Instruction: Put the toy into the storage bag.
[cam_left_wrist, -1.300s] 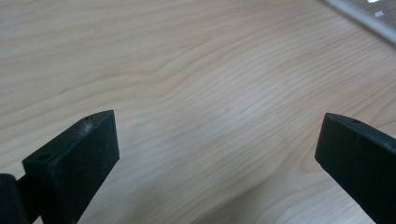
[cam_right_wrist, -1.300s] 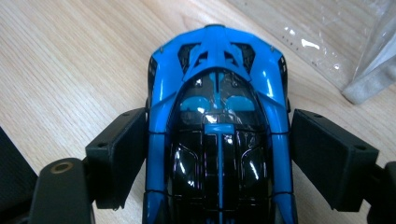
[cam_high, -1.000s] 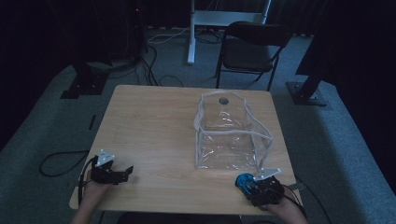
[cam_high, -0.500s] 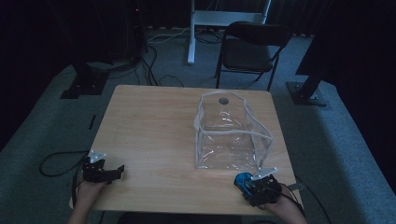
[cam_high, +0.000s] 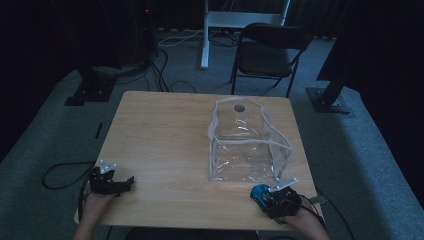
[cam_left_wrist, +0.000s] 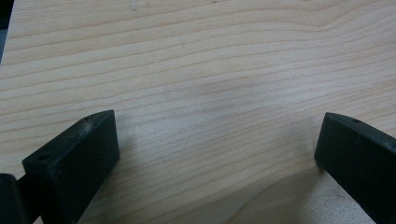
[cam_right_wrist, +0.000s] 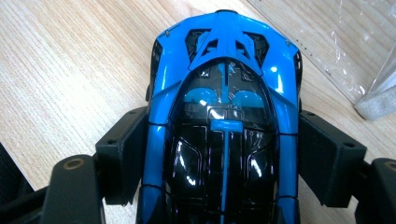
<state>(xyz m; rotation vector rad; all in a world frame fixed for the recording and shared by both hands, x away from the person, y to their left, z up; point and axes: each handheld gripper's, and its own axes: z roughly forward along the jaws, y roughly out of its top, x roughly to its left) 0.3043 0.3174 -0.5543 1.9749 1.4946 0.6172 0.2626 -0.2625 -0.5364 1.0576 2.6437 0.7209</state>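
Observation:
A glossy blue and black toy car (cam_right_wrist: 224, 70) lies on the wooden table (cam_high: 165, 135) near its front right corner, small and blue (cam_high: 259, 192) in the high view. My right gripper (cam_right_wrist: 224, 140) straddles the car; its jaws have just been closing and both pads press the car's sides. That right gripper (cam_high: 266, 195) sits just in front of a clear plastic zip bag (cam_high: 245, 145) that stands upright. At the front left edge my left gripper (cam_high: 125, 184) rests low over bare wood, jaws wide open (cam_left_wrist: 217, 135) with nothing between them.
A corner of the clear bag (cam_right_wrist: 373, 102) lies close to the car's right. A folding chair (cam_high: 265, 55) stands behind the table, with stands and cables on the carpet around it. Bare wood spreads between the two grippers.
The left gripper has shifted slightly left along the front edge. The right gripper has stayed at the car by the bag's front corner.

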